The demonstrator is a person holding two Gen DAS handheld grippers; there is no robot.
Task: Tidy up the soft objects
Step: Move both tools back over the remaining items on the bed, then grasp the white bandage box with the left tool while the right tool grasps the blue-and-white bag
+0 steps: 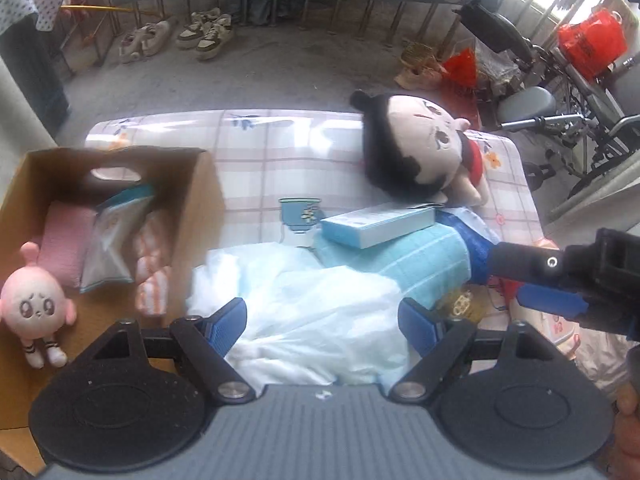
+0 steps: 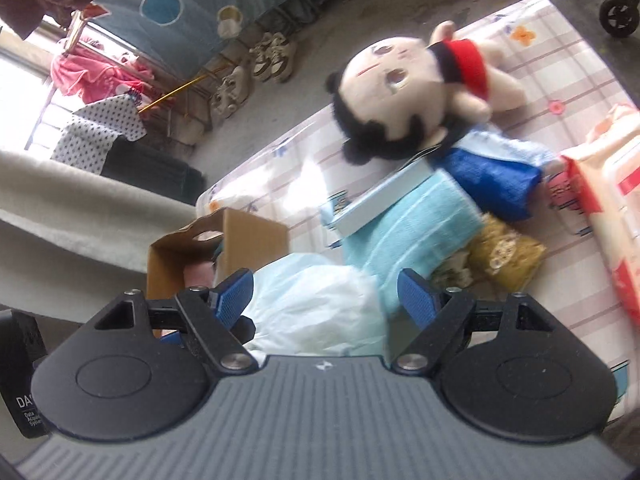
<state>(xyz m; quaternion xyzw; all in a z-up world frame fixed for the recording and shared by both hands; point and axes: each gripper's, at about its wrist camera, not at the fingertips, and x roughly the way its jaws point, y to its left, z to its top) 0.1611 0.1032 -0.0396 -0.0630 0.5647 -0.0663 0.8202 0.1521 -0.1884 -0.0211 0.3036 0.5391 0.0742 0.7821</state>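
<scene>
Both tools are hanging wide open and empty, left tool [image 1: 322, 322] and right tool [image 2: 326, 298] over the white bag [image 1: 320, 320] lying mid-desk [image 1: 280, 152], cardboard box [image 1: 200, 200] sitting at the left edge, big doll [image 1: 416, 148] crowding the far right.

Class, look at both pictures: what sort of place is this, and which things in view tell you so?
Probably a lived-in home room or enclosed balcony: shoes lined up on the bare floor, laundry hanging by a window, and a table under a patterned cloth holding plush toys.

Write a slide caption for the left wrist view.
Open gripper above a white bag, cardboard box alongside.
</scene>
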